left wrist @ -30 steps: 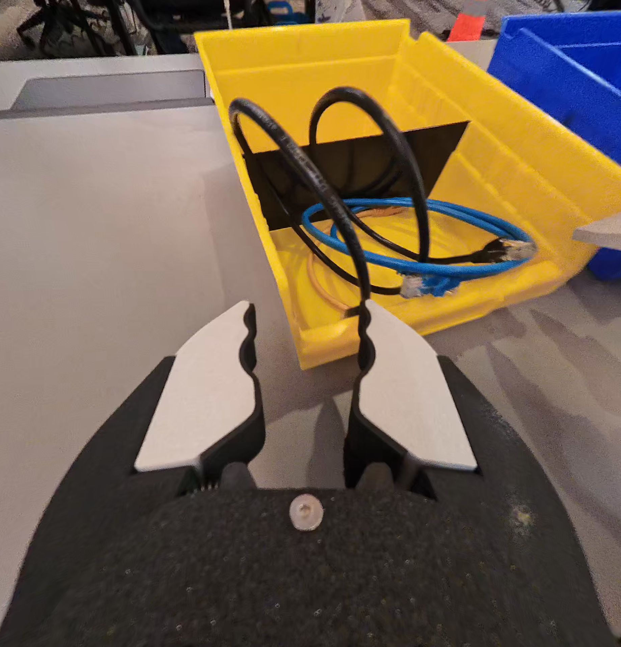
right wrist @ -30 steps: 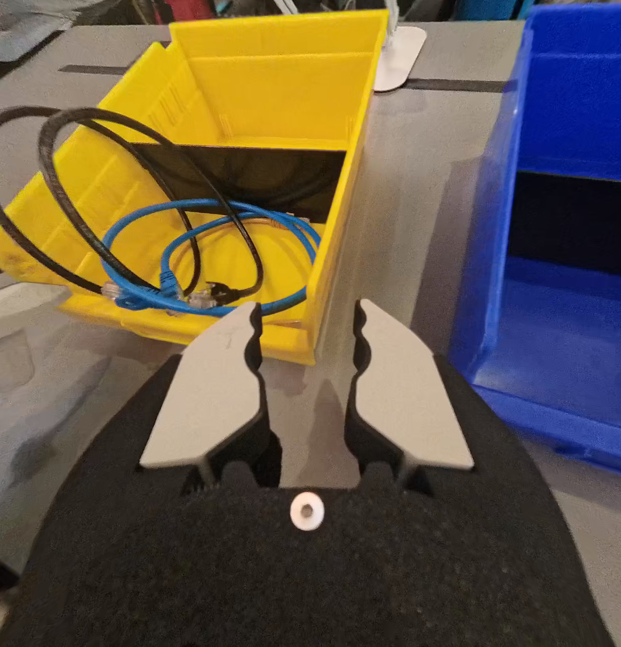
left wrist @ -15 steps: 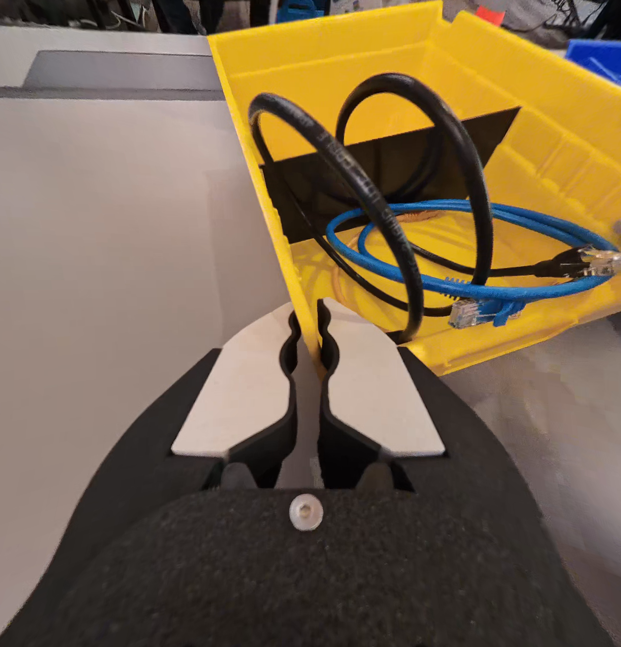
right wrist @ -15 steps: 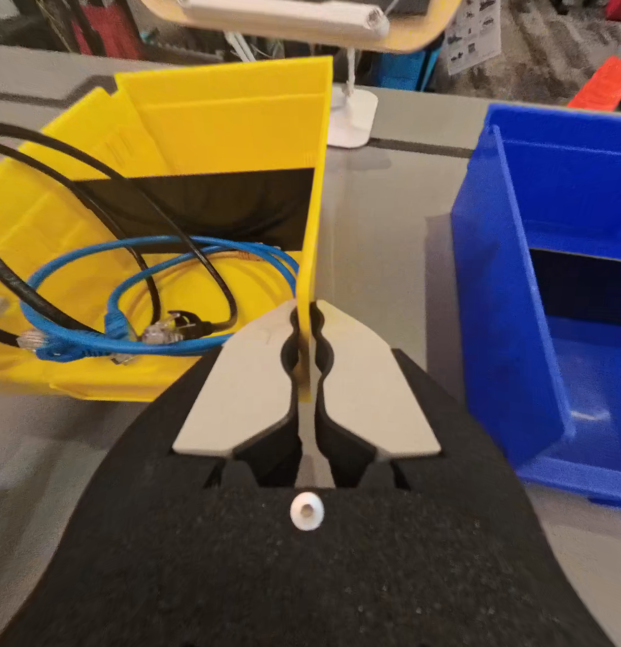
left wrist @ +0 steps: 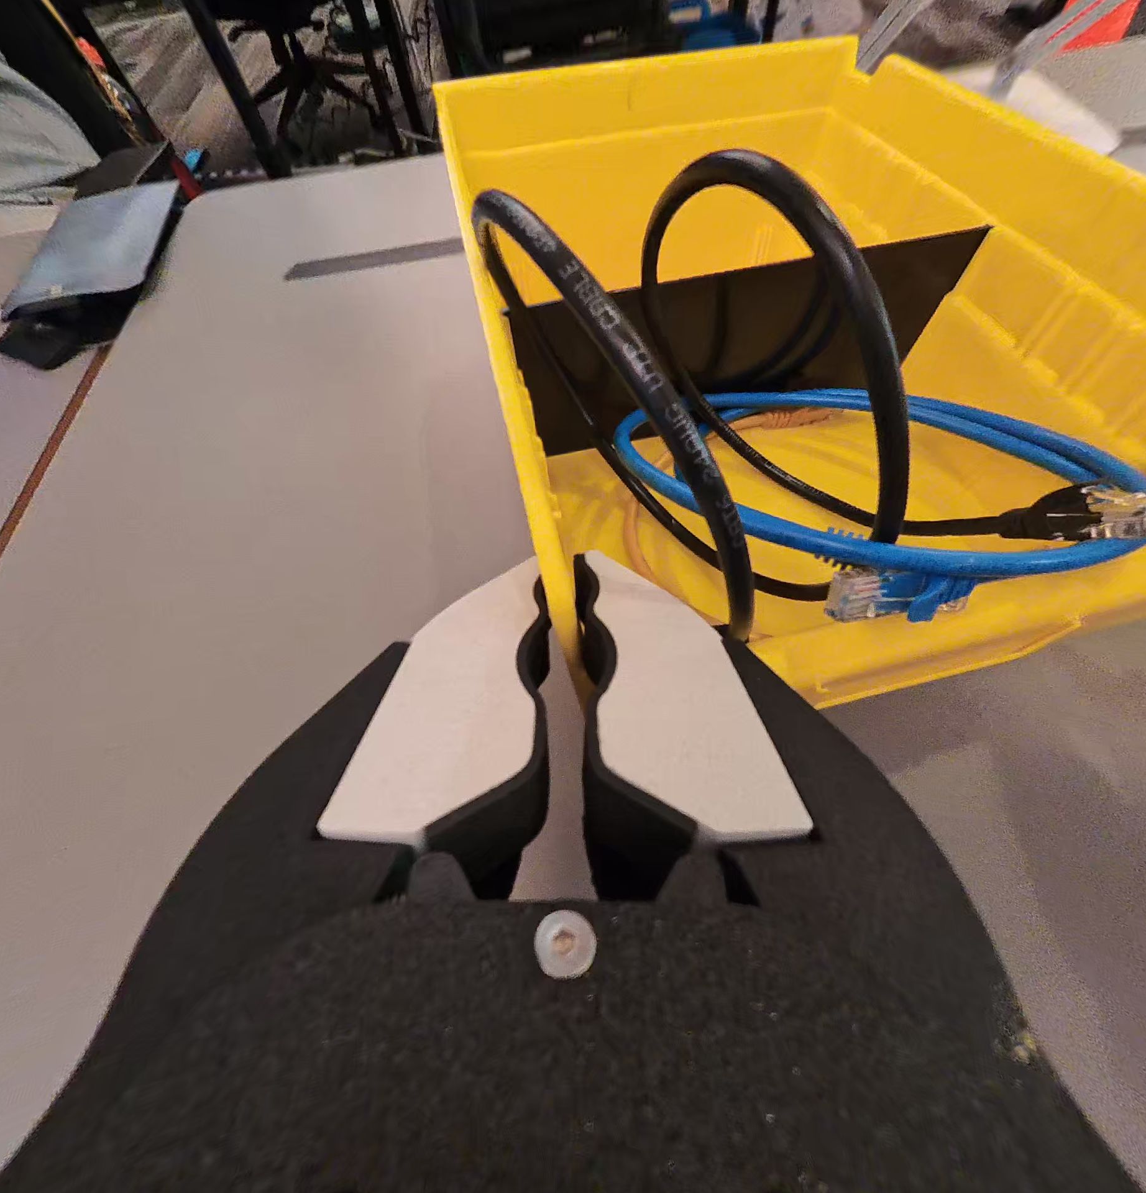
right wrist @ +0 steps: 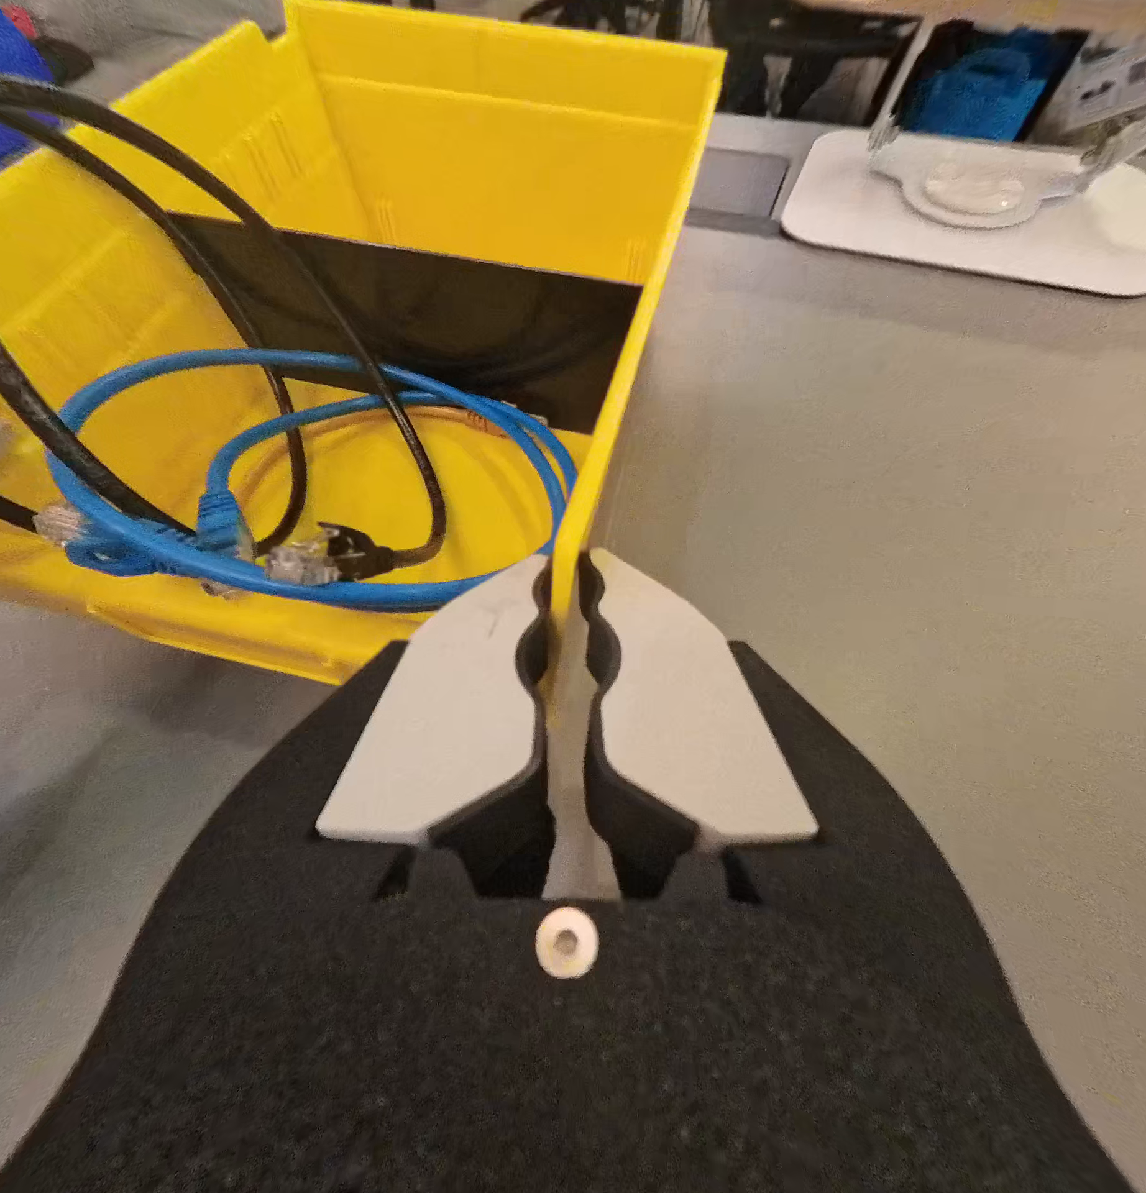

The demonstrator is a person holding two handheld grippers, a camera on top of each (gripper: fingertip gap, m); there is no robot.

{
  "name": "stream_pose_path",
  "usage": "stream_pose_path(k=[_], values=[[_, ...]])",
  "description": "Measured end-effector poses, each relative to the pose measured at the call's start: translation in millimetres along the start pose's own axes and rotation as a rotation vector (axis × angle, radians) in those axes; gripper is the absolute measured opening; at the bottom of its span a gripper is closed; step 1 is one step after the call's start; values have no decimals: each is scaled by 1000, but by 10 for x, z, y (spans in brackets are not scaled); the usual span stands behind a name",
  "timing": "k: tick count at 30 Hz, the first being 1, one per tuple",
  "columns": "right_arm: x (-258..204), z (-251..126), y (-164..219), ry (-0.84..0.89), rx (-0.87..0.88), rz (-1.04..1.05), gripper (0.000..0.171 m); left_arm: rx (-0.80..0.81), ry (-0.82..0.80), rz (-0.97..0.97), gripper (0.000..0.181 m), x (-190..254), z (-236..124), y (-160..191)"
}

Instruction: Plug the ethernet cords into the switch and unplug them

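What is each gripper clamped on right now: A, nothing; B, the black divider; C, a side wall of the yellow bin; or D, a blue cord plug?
C: the left gripper and right gripper each pinch a wall of the yellow bin.

Grey table [left wrist: 267, 452], dark chair legs [left wrist: 312, 84] beyond

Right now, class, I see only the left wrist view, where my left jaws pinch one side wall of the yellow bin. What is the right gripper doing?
Observer: The right gripper has its jaws closed on the yellow bin, on the opposite side wall near the front corner.
Operator: Is anything on the table on that side?
Observer: A white stand base sits on the grey table, beyond the bin's far right corner and apart from it.
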State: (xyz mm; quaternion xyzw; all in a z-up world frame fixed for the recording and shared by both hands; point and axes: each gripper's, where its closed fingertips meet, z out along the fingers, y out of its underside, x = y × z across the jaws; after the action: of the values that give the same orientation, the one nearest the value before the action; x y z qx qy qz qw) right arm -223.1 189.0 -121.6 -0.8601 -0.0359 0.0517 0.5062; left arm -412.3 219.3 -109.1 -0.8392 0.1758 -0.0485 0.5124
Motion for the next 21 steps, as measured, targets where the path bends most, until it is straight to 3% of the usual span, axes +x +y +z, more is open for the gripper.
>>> stream_pose_path(k=[3,7,9,11,16,21], values=[[-199,89,125,-64,14,2,11,-6,-21,-6,5,-183,114,231],[-332,36,142,-147,-18,-35,16,59,28,-188,5,-255,99,262],[-409,-69,167,-264,-52,-43,21,63,22,-216,19,-291,17,250],[-328,-253,170,-323,-48,-76,25,100,10,-239,20,-343,-160,180],[358,-756,411,-338,-14,-193,44,180,-18,-274,28,-329,-715,33],[1327,-1262,717,-245,44,-210,55,278,118,-303,32,351,-1039,-139]])
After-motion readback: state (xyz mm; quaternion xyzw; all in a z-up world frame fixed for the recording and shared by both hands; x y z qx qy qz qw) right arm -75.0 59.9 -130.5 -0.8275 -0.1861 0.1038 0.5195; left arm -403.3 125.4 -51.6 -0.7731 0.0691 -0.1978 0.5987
